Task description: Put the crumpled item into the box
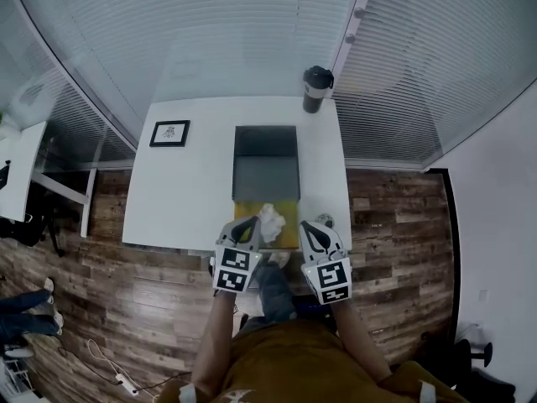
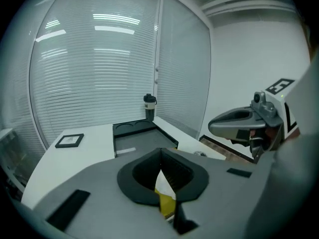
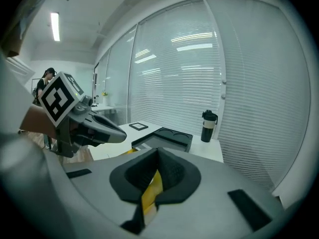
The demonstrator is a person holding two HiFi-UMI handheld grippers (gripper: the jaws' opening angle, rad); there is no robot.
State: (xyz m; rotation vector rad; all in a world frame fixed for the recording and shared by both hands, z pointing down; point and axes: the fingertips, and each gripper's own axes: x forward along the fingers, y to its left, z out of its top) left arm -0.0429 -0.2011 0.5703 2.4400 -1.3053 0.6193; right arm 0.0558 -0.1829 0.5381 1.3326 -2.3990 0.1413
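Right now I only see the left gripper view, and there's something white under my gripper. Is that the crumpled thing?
Observer: Probably. The head view shows the crumpled item lying on a yellow surface, right beside the tip of the left gripper; I can't tell if they touch.
Operator: Is the box close?
Observer: Yes, the yellow surface runs straight up to the near edge of the dark box.
Operator: What's my other gripper holding?
Observer: Nothing. The right gripper view shows the right gripper shut and empty.

We note a white worktop (image 1: 193,183) carrying a framed picture (image 1: 169,133) at far left, a travel mug (image 1: 316,89) at the far edge, a dark box (image 1: 266,170) centred, and a yellow sheet (image 1: 290,235) at its near end.
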